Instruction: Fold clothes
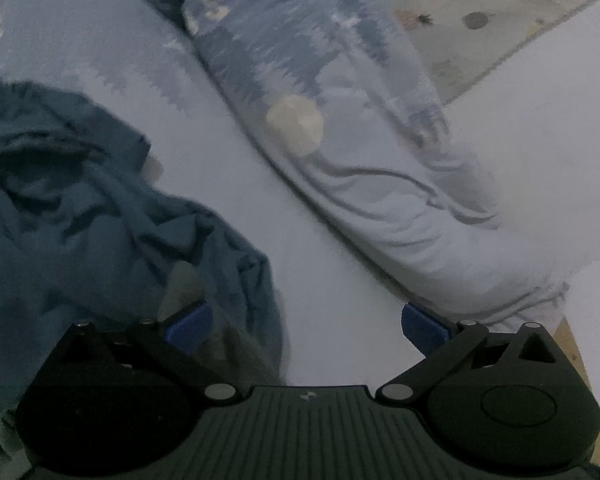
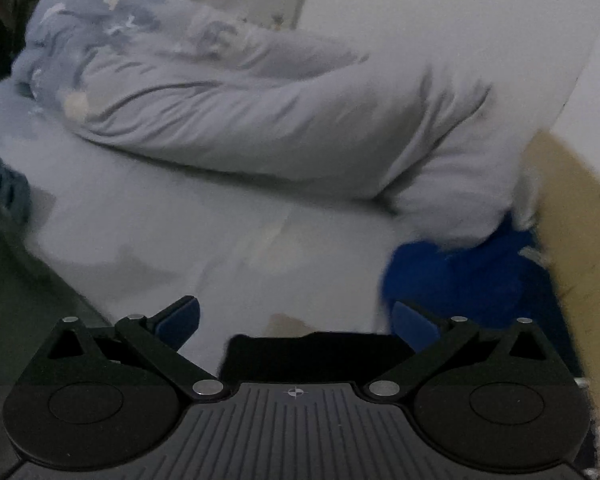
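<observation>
Hovering over bed sheet (image 1: pixel 332 280), left gripper (image 1: pixel 306 326) with fingers spread wide, nothing between them. Crumpled teal garment (image 1: pixel 80 216) lies on sheet, left of rolled duvet (image 1: pixel 380 200), under left finger; contact unclear. Right gripper (image 2: pixel 296 320) also spread wide, empty, above sheet in front of duvet. Bright blue garment (image 2: pixel 460 276) bunched at duvet's near end, beside wooden bed edge (image 2: pixel 572 220), close by right finger. Right view blurred.
</observation>
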Motion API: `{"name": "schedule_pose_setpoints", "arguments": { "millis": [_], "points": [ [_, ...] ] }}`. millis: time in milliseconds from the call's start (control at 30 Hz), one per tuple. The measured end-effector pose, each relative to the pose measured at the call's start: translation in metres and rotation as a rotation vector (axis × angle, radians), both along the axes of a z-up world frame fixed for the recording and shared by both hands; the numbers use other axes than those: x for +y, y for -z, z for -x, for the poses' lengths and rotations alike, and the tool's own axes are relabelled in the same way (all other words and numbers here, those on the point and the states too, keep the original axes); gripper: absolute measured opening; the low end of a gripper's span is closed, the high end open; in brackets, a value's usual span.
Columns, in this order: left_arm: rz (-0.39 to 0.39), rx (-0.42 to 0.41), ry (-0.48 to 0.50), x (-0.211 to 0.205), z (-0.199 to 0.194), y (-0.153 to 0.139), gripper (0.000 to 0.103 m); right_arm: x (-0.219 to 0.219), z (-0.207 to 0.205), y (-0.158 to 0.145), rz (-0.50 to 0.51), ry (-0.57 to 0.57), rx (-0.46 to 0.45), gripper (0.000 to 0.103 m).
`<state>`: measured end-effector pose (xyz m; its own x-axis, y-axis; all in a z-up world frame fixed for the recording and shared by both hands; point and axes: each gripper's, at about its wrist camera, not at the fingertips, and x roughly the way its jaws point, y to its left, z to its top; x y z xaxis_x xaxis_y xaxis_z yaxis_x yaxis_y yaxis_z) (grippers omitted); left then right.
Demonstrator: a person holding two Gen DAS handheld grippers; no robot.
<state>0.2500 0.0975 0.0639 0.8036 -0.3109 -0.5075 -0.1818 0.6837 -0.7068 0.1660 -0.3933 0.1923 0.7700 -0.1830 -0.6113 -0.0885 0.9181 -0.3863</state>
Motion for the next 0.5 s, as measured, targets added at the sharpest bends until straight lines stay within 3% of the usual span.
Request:
{"name": "schedule_pose_setpoints", "arguments": {
  "millis": [100, 300, 500],
  "points": [
    [-0.038, -0.06, 0.028, 0.003, 0.014, -0.019, 0.103, 0.013, 0.025, 0.002, 0.035, -0.029, -0.039, 0.103],
    [-0.09, -0.175, 0.026, 0.023, 0.074, -0.052, 0.103, 0.025, 0.083, 0.009, -0.089, -0.025, -0.072, 0.103],
    [-0.128, -0.172, -0.043, 0.058, 0.151, -0.067, 0.103, 0.022, 0.15, 0.017, -0.203, 0.086, -0.081, 0.103]
  ]
}}
